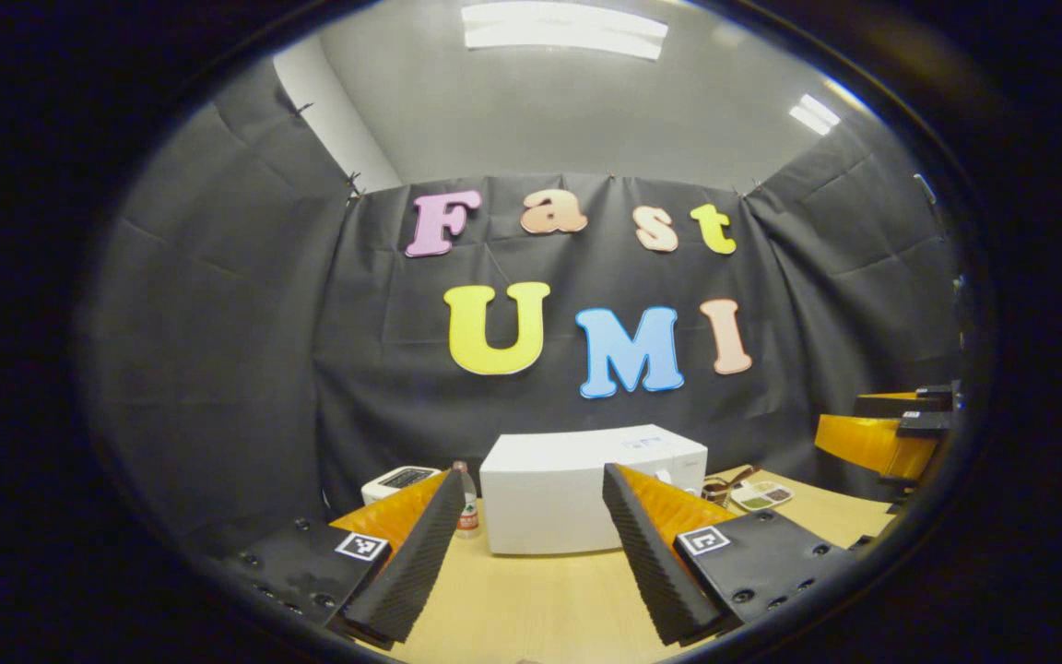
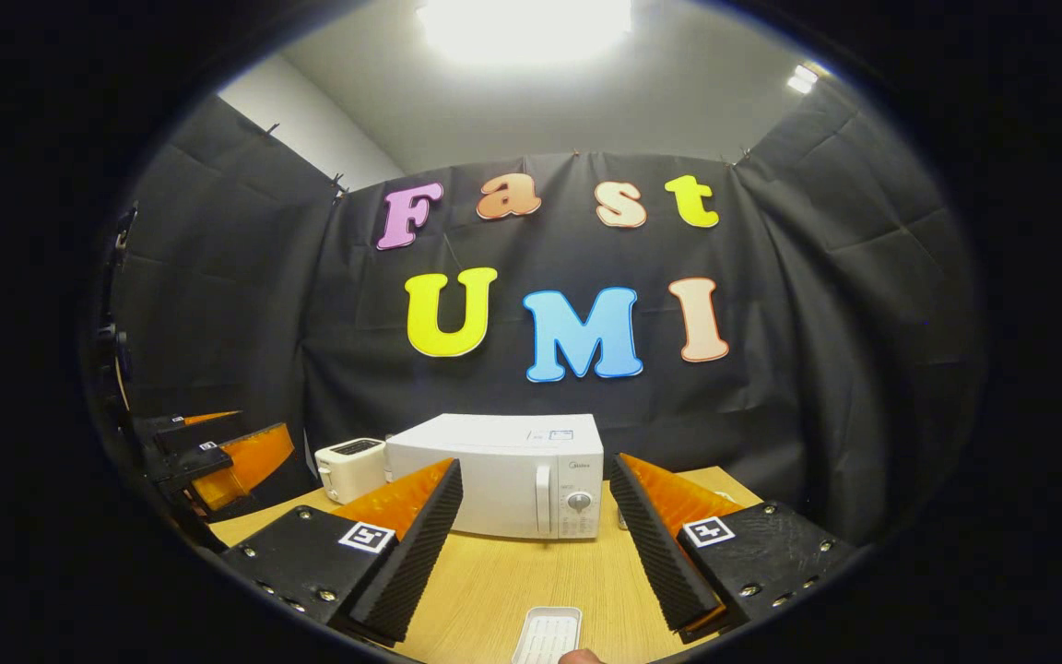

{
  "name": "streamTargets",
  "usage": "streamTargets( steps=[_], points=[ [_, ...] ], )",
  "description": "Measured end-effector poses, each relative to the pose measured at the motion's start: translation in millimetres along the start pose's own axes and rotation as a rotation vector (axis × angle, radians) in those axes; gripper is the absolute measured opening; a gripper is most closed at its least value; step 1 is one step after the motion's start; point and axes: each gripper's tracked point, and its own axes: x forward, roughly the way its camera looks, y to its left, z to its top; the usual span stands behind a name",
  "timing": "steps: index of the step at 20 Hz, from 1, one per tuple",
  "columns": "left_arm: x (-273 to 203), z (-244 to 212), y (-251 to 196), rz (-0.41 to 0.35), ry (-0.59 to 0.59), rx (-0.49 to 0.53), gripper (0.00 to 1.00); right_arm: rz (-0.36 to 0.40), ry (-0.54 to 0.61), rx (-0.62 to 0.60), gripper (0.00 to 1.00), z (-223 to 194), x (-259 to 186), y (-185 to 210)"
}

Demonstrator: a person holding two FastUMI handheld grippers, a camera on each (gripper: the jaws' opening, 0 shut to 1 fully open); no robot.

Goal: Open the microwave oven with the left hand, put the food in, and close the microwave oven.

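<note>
The white microwave stands at the back of the wooden table with its door shut. The right gripper view shows the microwave with its handle and dial on the right side of the front. A small compartment tray of food lies on the table right of the microwave. A white ribbed tray lies just below my right gripper, which is open and holds nothing. My left gripper is open too, pointing at the microwave from a distance.
A white toaster stands left of the microwave, with a small bottle between them. The other gripper hangs at the far right of the left gripper view. A fingertip touches the near table edge.
</note>
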Motion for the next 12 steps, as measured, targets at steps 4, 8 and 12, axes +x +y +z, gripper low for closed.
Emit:
streamTargets(
  steps=[4,8,12],
  points=[
    [-4,4,-10,-0.002,-0.008,-0.004,0.99,0.003,-0.007,-0.003,0.98,-4,-1,-2],
    [-6,12,-10,0.009,-0.027,0.0,1.0,0.013,-0.01,0.008,0.98,-6,-1,-2],
    [-10,13,-8,0.019,-0.032,0.0,1.0,0.007,-0.02,0.011,0.98,-10,0,-2]
  ],
)
